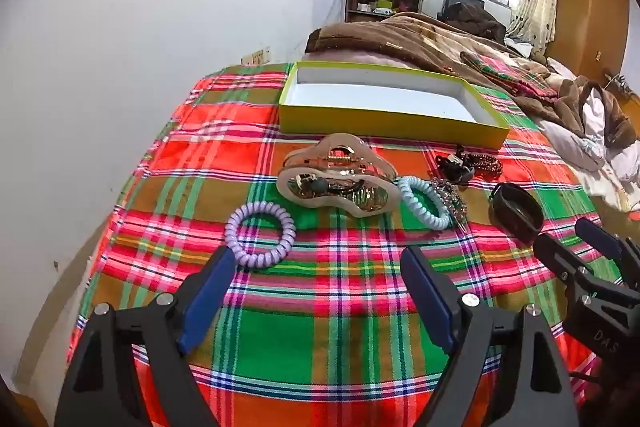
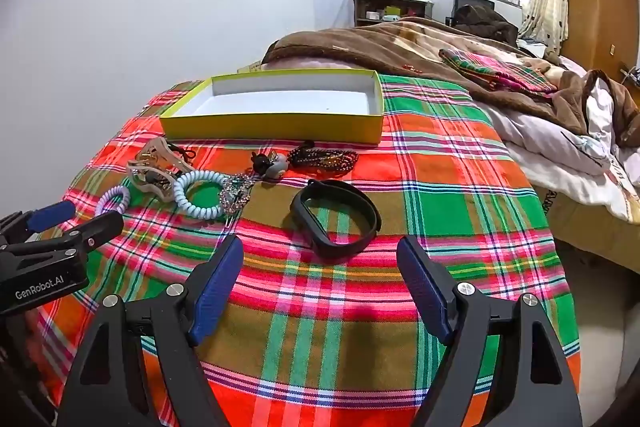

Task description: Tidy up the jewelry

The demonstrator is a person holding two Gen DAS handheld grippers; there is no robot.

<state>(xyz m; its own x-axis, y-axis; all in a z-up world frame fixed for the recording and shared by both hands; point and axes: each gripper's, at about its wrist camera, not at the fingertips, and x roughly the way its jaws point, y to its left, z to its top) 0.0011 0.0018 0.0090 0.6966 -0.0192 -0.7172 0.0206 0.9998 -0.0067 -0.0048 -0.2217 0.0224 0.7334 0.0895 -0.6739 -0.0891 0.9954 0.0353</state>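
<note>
From the left wrist we see our left gripper (image 1: 316, 291) wide open and empty, the box (image 1: 384, 125) far and bare, while the right wrist shows our right gripper (image 2: 320, 283) likewise, the band (image 2: 336, 223) near, nothing sorted yet.

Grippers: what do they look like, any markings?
Both alike: the left gripper and right gripper have black angular plastic frames, silver screw heads and flat blue ribbed finger pads. White "GenRobot.AI" lettering on the left's body, "DAS" embossed on the right's. No cables visible.
</note>
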